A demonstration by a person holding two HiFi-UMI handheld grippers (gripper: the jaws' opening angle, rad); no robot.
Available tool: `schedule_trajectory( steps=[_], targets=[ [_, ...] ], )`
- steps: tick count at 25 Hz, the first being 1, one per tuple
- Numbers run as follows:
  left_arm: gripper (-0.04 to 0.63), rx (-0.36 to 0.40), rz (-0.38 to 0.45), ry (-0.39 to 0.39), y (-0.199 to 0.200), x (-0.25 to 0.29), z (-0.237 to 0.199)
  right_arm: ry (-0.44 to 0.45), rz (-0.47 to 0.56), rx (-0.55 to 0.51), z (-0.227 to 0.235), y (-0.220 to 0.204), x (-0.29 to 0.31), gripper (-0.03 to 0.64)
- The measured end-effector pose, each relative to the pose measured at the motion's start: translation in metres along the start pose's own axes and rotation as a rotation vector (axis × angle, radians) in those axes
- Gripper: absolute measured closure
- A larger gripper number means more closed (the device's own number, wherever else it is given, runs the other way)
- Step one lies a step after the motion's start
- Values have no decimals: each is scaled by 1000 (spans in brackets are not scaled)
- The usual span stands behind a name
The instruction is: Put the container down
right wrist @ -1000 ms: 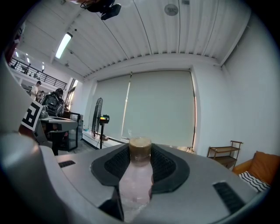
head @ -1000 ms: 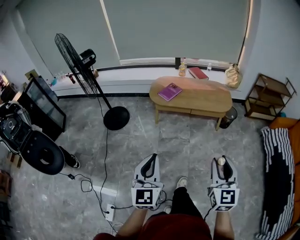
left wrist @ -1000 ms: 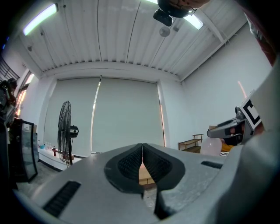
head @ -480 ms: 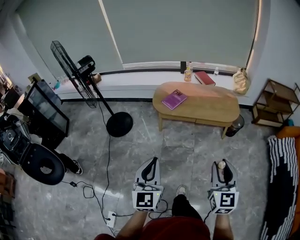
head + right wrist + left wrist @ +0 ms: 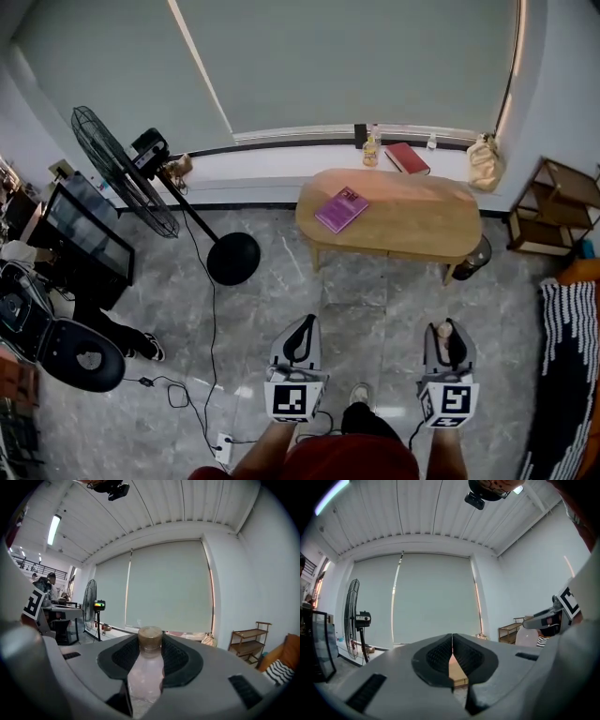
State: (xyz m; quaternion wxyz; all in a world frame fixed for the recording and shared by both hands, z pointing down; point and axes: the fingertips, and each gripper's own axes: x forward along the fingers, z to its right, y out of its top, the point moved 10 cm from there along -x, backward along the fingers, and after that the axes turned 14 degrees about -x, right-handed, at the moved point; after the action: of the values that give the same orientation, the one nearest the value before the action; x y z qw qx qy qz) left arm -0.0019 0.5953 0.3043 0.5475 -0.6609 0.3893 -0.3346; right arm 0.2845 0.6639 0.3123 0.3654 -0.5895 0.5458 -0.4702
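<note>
My right gripper [image 5: 446, 339] is shut on a small clear bottle [image 5: 146, 667] with a tan cap [image 5: 442, 326]; the bottle stands upright between the black pads [image 5: 176, 660] in the right gripper view. I hold it above the grey floor, at the lower right of the head view. My left gripper [image 5: 302, 336] hangs level with it to the left, jaws shut with nothing between them [image 5: 452, 653]. An oval wooden table [image 5: 412, 234] stands ahead, past both grippers.
A purple book [image 5: 341, 208] lies on the table; a red book [image 5: 406, 157] and small bottles sit on the window sill. A standing fan [image 5: 127, 173] with its round base [image 5: 233, 258] is at left, cables [image 5: 192, 375] trail on the floor. A wooden shelf [image 5: 553, 206] stands right.
The view has shifted; the table now sits a little nearer and lower in the head view. Both grippers keep their places and the bottle stays held.
</note>
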Motion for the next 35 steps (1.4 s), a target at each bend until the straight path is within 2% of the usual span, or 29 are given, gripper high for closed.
schedule_trajectory(
  steps=[9, 20, 28, 35],
  targets=[
    [586, 40, -14, -8, 5, 68, 17, 7, 24, 33, 46, -10, 54, 477],
    [586, 36, 17, -7, 17, 92, 29, -13, 53, 39, 73, -3, 67, 477],
    [586, 33, 28, -16, 19, 107, 17, -38, 62, 20, 77, 5, 79, 477],
    [586, 18, 49, -30, 19, 127, -14, -50, 60, 8, 60, 12, 108, 477]
  ],
)
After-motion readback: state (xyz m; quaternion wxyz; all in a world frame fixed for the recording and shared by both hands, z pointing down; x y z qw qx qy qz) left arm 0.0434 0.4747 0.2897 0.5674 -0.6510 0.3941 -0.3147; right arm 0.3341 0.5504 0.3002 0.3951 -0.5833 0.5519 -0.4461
